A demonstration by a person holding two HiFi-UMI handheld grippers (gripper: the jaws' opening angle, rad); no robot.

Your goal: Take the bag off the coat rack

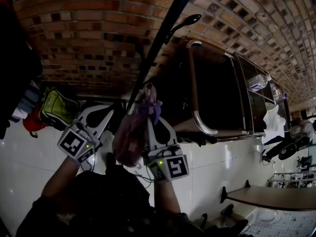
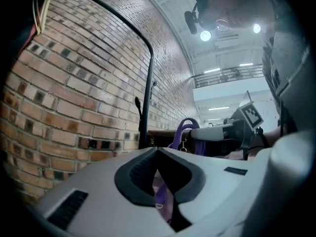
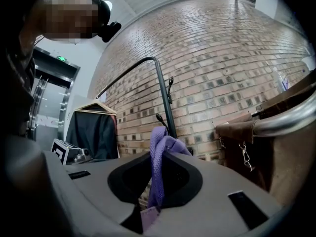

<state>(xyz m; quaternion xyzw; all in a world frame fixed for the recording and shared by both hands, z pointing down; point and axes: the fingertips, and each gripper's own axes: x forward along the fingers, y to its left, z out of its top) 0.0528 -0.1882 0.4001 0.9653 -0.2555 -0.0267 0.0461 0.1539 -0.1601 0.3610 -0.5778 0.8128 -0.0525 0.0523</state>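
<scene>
The coat rack's black pole (image 1: 163, 33) slants down from the top, with a hook (image 1: 190, 19) out to its right. A pinkish bag (image 1: 129, 138) hangs between my two grippers, just in front of the pole's lower part. Its purple strap (image 1: 151, 102) bunches up over my right gripper (image 1: 154, 113), which is shut on the strap (image 3: 157, 167). The strap's loop rests on no hook that I can see. My left gripper (image 1: 101, 113) sits just left of the bag. A length of purple strap (image 2: 160, 196) and pink fabric is pinched in its jaws.
A brown leather chair with a metal frame (image 1: 195, 90) stands against the brick wall right of the rack. A green backpack (image 1: 57, 107) and dark clothes (image 1: 15, 58) are at the left. A table edge (image 1: 271, 196) shows at the lower right. A dark coat on a hanger (image 3: 94, 127) hangs behind.
</scene>
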